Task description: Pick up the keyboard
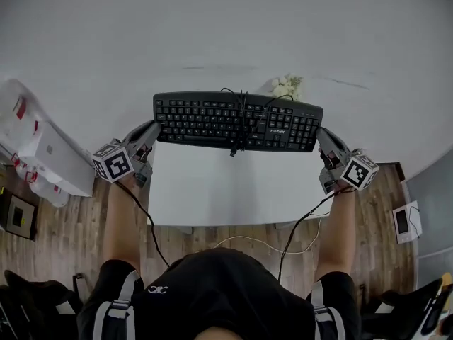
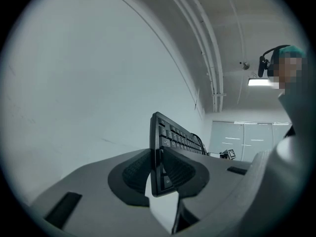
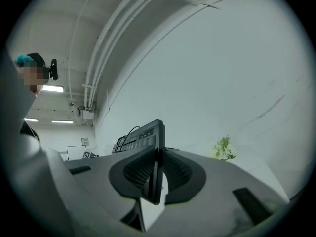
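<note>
A black keyboard [image 1: 237,121] hangs in the air above the white table [image 1: 212,34], its cable bundled over the middle keys. My left gripper [image 1: 152,132] is shut on the keyboard's left end, and my right gripper [image 1: 320,137] is shut on its right end. In the left gripper view the keyboard [image 2: 170,144] stands edge-on between the ribbed pads [image 2: 136,172] of the left gripper [image 2: 159,174]. In the right gripper view the keyboard [image 3: 148,137] is likewise clamped edge-on in the right gripper [image 3: 157,174].
A small bunch of pale flowers [image 1: 287,86] lies on the table behind the keyboard's right half. White boxes [image 1: 46,154] sit at the table's left edge. A small device [image 1: 405,222] lies on the wooden floor at the right. The person's legs and a loose cable [image 1: 283,246] are below.
</note>
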